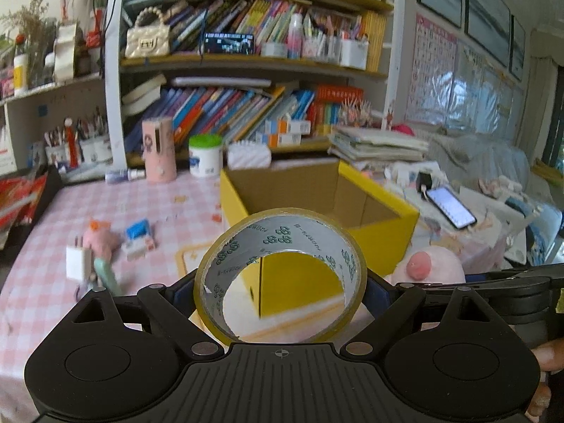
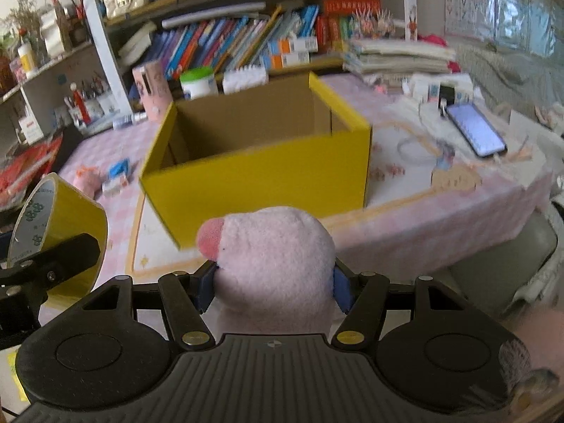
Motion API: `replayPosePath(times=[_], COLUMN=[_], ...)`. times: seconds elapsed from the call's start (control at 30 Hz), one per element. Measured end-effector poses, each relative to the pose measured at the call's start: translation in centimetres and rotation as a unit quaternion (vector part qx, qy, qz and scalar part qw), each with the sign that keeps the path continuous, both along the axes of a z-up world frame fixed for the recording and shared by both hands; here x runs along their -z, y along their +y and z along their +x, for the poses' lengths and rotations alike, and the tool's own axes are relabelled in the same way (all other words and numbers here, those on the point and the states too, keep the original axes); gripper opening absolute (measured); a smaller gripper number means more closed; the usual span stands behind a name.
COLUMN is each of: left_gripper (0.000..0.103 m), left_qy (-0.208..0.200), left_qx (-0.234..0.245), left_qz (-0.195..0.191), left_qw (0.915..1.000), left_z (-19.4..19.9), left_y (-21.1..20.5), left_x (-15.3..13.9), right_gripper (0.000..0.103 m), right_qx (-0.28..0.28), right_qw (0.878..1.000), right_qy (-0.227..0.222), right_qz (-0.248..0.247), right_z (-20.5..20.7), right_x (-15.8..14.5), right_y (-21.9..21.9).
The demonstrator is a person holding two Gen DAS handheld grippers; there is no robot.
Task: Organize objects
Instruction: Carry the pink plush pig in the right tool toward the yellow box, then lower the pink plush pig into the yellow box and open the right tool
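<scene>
My left gripper is shut on a roll of clear packing tape, held upright in front of the open yellow cardboard box. The tape also shows at the left of the right wrist view. My right gripper is shut on a pink plush toy with a darker pink snout, held before the box. The plush also shows at the right of the left wrist view. The part of the box inside that shows holds nothing.
On the pink checked tablecloth left of the box lie a small pink plush, a white charger, a blue-and-white item. A lit phone lies right of the box. Bookshelves, a pink cylinder and a white jar stand behind.
</scene>
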State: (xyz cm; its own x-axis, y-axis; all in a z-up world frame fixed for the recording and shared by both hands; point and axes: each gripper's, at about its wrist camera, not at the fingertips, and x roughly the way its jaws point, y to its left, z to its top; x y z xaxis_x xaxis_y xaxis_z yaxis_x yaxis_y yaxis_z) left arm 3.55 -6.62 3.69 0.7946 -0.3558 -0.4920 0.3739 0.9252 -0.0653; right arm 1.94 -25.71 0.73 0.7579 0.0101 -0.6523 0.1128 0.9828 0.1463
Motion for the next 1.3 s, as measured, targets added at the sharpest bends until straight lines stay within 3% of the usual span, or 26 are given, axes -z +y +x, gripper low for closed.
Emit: replayPosePath(times=[0.33, 0.67, 1.1, 1.3], left_gripper=[0.091, 0.091, 0.091, 0.091], left_qy=[-0.037, -0.039, 0.008, 0.036], left_qx=[-0.005, -0.017, -0.025, -0.030], left_qz=[0.011, 0.042, 0.091, 0.115], left_qw=[0.9993, 0.9982, 0.9955, 0.9923], left_z=[4.4, 8.8, 13.2, 15.0], left_y=[-3.0, -7.2, -11.0, -11.9], left_x=[-1.5, -1.0, 2.1, 3.6], right_gripper=[0.061, 0.061, 0.061, 0.061], right_qx=[-0.017, -0.047, -0.131, -0.182], right_qw=[0.998, 0.994, 0.987, 0.979], right_qy=[-0.058, -0.090, -0.059, -0.022], right_qz=[-0.021, -0.041, -0.068, -0.092], right_z=[5.3, 12.1, 19.3, 22.4], right_x=[-3.3, -4.8, -2.7, -0.9], right_y=[-2.8, -6.1, -6.7, -5.7])
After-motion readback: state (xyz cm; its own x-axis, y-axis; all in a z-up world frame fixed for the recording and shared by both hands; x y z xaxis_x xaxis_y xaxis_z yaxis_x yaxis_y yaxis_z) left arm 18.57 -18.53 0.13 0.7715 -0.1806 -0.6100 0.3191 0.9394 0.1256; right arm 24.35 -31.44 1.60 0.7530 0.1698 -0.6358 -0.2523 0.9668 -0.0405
